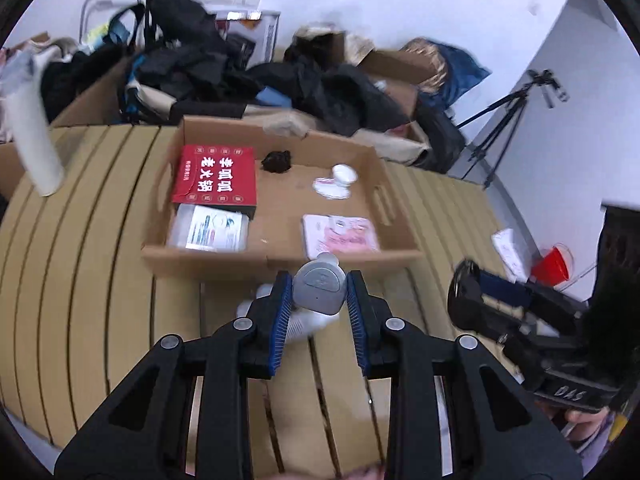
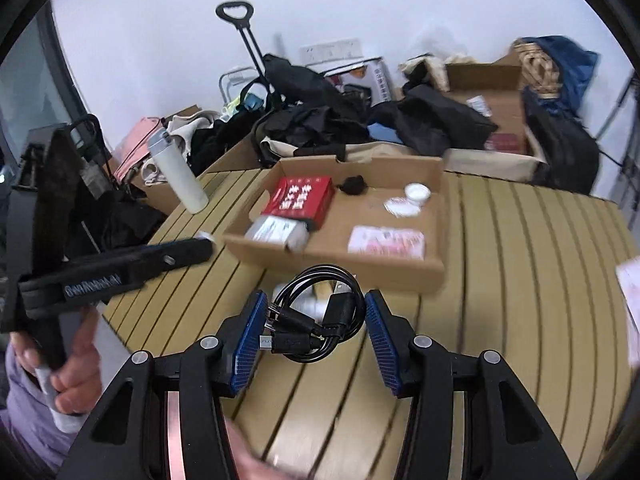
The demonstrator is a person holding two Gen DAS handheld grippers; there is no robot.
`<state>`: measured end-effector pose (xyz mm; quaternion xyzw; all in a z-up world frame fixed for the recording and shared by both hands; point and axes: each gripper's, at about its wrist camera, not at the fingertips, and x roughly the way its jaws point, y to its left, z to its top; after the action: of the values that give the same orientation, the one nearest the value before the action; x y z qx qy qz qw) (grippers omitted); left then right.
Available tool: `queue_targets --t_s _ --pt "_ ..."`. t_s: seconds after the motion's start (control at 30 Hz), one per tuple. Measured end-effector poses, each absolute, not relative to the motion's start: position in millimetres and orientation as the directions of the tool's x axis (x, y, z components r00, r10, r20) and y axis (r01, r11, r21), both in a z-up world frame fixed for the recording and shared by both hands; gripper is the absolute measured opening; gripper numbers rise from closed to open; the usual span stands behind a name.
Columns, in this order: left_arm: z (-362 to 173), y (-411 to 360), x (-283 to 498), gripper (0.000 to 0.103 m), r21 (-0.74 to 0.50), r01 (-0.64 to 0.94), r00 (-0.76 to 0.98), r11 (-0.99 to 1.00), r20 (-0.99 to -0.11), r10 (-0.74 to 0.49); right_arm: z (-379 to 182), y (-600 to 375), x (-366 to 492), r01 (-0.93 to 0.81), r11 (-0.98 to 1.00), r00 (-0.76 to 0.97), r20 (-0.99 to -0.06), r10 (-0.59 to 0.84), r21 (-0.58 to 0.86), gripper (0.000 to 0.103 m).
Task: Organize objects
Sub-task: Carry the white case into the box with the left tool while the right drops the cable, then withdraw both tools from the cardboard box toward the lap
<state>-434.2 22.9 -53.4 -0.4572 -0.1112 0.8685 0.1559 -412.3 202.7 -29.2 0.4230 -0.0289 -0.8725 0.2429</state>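
Note:
In the left wrist view my left gripper (image 1: 318, 300) is shut on a small white device with a grey cap (image 1: 320, 282), held just short of the near wall of a shallow cardboard tray (image 1: 280, 258). My right gripper (image 2: 315, 300) is shut on a coiled black USB cable (image 2: 316, 322), also held in front of the tray (image 2: 360, 274). The tray holds a red box (image 1: 216, 176), a white packet (image 1: 212, 228), a pink packet (image 1: 340, 234), a small white cup (image 1: 344, 174) and a black clump (image 1: 276, 160). Each gripper shows beside the other: right gripper (image 1: 472, 292), left gripper (image 2: 200, 246).
The tray sits on a slatted tan table (image 1: 80, 280). A tall white bottle (image 1: 34, 136) stands at the table's left edge. Dark clothes and bags (image 1: 224, 68) pile up behind the tray. A red cup (image 1: 554, 264) and a tripod (image 1: 504, 128) are to the right.

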Motion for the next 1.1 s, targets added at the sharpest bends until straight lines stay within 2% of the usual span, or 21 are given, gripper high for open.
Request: queue_targets --t_s 0.2,0.4,0.47,0.53,0.57,0.6,0.67,0.87,1.1 --pt "-110 27 -508 0.024 -0.321 -0.142 -0.459 -0.936 -0.817 0.35 -64 170 -521 0.413 -0.857 -0.422 -0.769 -0.481 0.309 0.054" --pt "-134 28 -519 0.027 -0.265 -0.191 -0.457 -0.945 -0.828 0.324 -120 139 -576 0.419 -0.84 -0.298 -0.821 -0.487 0.346 0.055" --pt "-134 22 -515 0.045 -0.278 -0.201 -0.461 -0.939 -0.819 0.341 -135 130 -583 0.426 -0.825 -0.248 -0.829 -0.501 0.371 0.055" --pt "-131 15 -510 0.05 -0.267 -0.191 -0.475 -0.945 -0.817 0.327 -143 125 -584 0.428 -0.819 -0.214 -0.837 -0.504 0.383 0.061" --pt "-127 10 -506 0.051 -0.263 -0.191 -0.481 -0.946 -0.815 0.324 -144 124 -582 0.424 -0.825 -0.217 -0.842 -0.494 0.374 0.071" --pt "-123 7 -503 0.053 -0.259 -0.189 -0.483 -0.947 -0.815 0.32 -143 124 -580 0.422 -0.831 -0.228 -0.844 -0.485 0.363 0.075" --pt "-112 -2 -495 0.062 -0.24 -0.179 -0.498 -0.954 -0.815 0.298 -136 126 -575 0.422 -0.83 -0.236 -0.839 -0.489 0.365 0.075" --pt "-60 -25 -462 0.078 -0.153 -0.116 -0.556 -0.981 -0.809 0.192 -70 145 -540 0.425 -0.845 -0.33 -0.814 -0.478 0.324 0.075" --pt "27 -28 -390 0.099 -0.117 -0.122 -0.661 -0.986 -0.731 0.168 22 178 -463 0.406 -0.892 -0.461 -0.798 -0.387 0.197 0.075"
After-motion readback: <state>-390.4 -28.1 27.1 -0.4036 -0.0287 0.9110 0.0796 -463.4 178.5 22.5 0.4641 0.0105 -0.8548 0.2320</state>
